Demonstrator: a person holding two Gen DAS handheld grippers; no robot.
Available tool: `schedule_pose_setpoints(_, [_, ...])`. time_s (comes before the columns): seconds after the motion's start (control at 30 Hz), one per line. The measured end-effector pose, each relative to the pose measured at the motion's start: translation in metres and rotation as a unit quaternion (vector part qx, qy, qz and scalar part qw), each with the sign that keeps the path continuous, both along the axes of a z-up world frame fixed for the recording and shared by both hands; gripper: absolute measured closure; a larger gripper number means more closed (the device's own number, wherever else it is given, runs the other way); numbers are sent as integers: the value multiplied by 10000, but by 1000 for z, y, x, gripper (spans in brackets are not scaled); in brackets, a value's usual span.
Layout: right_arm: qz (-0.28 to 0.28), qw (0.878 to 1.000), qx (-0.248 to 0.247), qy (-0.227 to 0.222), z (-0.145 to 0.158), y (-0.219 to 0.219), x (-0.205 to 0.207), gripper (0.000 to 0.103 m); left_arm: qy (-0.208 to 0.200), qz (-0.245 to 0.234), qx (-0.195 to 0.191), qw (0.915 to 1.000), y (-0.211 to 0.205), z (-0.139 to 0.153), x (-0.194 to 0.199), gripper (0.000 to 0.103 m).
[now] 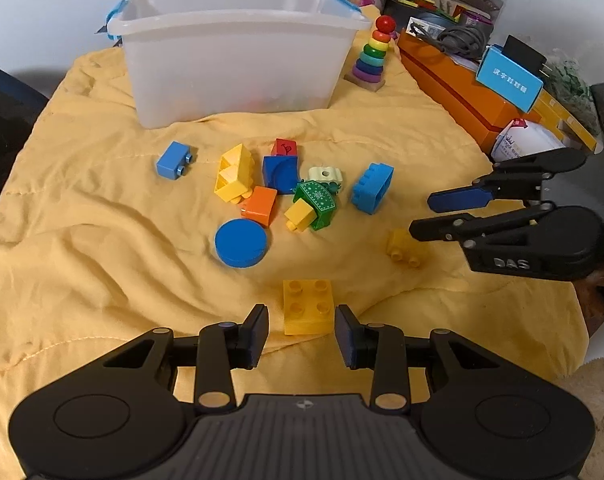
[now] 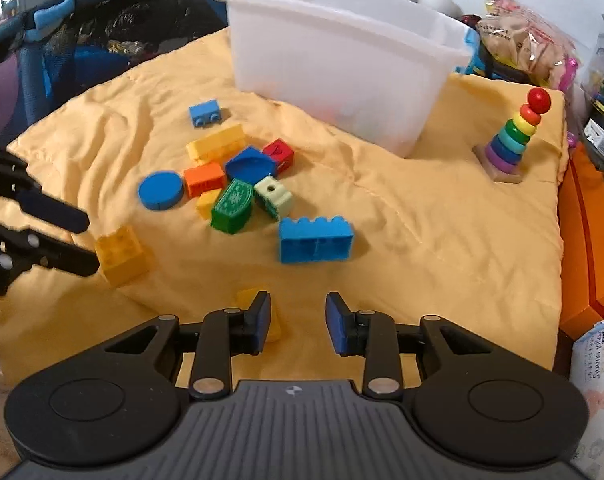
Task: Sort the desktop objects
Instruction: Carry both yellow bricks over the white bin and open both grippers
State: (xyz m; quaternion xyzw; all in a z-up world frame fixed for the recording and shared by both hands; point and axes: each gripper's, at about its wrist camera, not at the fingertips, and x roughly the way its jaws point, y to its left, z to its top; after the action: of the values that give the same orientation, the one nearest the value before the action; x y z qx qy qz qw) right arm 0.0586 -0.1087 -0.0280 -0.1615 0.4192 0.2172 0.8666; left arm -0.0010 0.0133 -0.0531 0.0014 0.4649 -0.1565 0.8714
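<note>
Toy blocks lie on a yellow cloth [image 1: 81, 200] in front of a white plastic bin [image 1: 237, 60]. My left gripper [image 1: 302, 332] is open, with a yellow four-stud brick [image 1: 308, 306] between its pads; a gap shows at the left pad. The right wrist view shows the same brick [image 2: 121, 256] at the left gripper's [image 2: 91, 244] tips. My right gripper [image 2: 297, 322] is open with nothing between its pads. A small yellow brick [image 2: 247, 296] lies half hidden behind its left finger. In the left wrist view that brick [image 1: 402, 248] sits just under the right gripper [image 1: 424, 214].
A cluster in the middle holds a blue disc [image 1: 241, 242], an orange block [image 1: 259, 206], a green block [image 1: 316, 204] and a long blue brick [image 1: 372, 188]. A rainbow ring stacker [image 1: 372, 56] and an orange box [image 1: 462, 92] stand at the right.
</note>
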Motion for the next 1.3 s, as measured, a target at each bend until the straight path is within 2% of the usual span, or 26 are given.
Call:
schedule_pose_setpoints(0.07, [309, 9994, 172, -6, 5, 2, -6, 69, 77, -21, -24, 10000, -1, -4, 3, 62])
schedule_pose_setpoints(0.2, [905, 9948, -442, -148, -5, 24, -23, 71, 124, -69, 25, 9999, -4, -11, 7, 62])
schedule_pose_setpoints(0.4, [950, 9909, -919, -260, -22, 32, -19, 70, 177, -46, 14, 9998, -3, -15, 9, 62])
schedule_pose_setpoints(0.43, [910, 9916, -897, -201, -24, 30, -16, 71, 192, -35, 10, 9998, -3, -15, 10, 62])
schedule_pose_setpoints(0.5, [790, 9949, -619, -65, -23, 25, -9, 85, 230, -57, 16, 9997, -4, -18, 12, 62])
schedule_pose_setpoints(0.63, [516, 9983, -200, 158, -22, 17, -3, 86, 294, -175, 74, 9994, -9, -27, 16, 62])
schedule_pose_setpoints(0.7, [477, 9985, -132, 222, -22, 15, -3, 86, 116, -172, 39, 9998, -9, -29, 16, 66])
schedule_pose_setpoints(0.8, [486, 9984, -124, 278, -22, 15, -1, 86, 87, -226, -102, 9997, -5, -25, 20, 68])
schedule_pose_setpoints(0.9, [480, 9985, -46, 271, -15, 15, 3, 86, -77, -307, -116, 9994, -2, -6, 26, 68])
schedule_pose_setpoints(1.0, [442, 9989, 121, 123, 5, 13, 19, 86, -537, -204, -173, 9982, 8, 29, 45, 68])
schedule_pose_setpoints(1.17, [121, 9965, 582, -585, 64, 8, 74, 86, -1576, 127, -185, 9873, 25, 105, 109, 68])
schedule_pose_setpoints(1.23, [-130, 9923, 869, -874, 93, 6, 99, 86, -1841, 226, -202, 9824, 29, 127, 136, 68])
schedule_pose_setpoints(1.3, [-264, 9876, 1005, -1173, 117, 8, 118, 86, -2054, 344, -27, 9781, 28, 139, 160, 68])
